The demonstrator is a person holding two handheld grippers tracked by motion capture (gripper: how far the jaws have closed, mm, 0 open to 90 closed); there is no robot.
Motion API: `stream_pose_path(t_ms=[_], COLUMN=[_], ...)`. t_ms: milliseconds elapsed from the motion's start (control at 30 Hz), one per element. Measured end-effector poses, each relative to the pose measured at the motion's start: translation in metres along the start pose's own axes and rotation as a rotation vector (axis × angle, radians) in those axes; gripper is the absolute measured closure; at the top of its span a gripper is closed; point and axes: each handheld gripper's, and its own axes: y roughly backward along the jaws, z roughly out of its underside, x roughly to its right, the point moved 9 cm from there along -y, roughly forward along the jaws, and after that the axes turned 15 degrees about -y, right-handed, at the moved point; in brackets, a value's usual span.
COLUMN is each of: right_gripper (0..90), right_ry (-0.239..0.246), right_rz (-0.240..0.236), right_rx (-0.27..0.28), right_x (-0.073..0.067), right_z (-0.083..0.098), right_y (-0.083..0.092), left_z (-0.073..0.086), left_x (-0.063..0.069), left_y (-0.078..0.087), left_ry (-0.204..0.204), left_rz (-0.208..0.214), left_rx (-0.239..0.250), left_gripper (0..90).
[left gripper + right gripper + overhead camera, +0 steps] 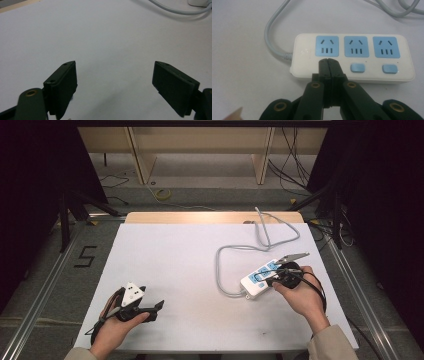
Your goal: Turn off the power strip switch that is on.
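Observation:
A white power strip (pixel 255 281) with three blue sockets lies right of centre on the white-covered table (pixel 175 265). In the right gripper view the power strip (pixel 372 62) shows two blue switches (pixel 357 67) under the middle and right sockets. My right gripper (pixel 328 62) is shut with nothing between its jaws, and its joined tips rest on the strip below the left socket (pixel 327 46), covering that spot. Seen from above, the right gripper (pixel 270 280) sits at the strip's near end. My left gripper (pixel 159 304) lies low at the front left, and its open jaws (pixel 113 85) are empty.
The strip's grey cable (pixel 235 250) loops left and back toward the table's far edge; the cable (pixel 175 10) also crosses the top of the left gripper view. Metal rails and black stands flank the table, with loose cables on the floor behind.

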Motion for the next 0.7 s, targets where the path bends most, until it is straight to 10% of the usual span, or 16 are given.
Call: stream_pose_path(t_ms=[700], right_gripper=[90.0], right_ry=[-0.008], right_rz=[0.013], right_rx=[-0.064], right_x=[0.002], right_z=[-0.009], right_y=[-0.014], left_z=[0.0], left_x=[0.0], left_y=[0.0], left_ry=[-0.003], left_rz=[-0.001], left_rx=[-0.002], left_gripper=[20.0])
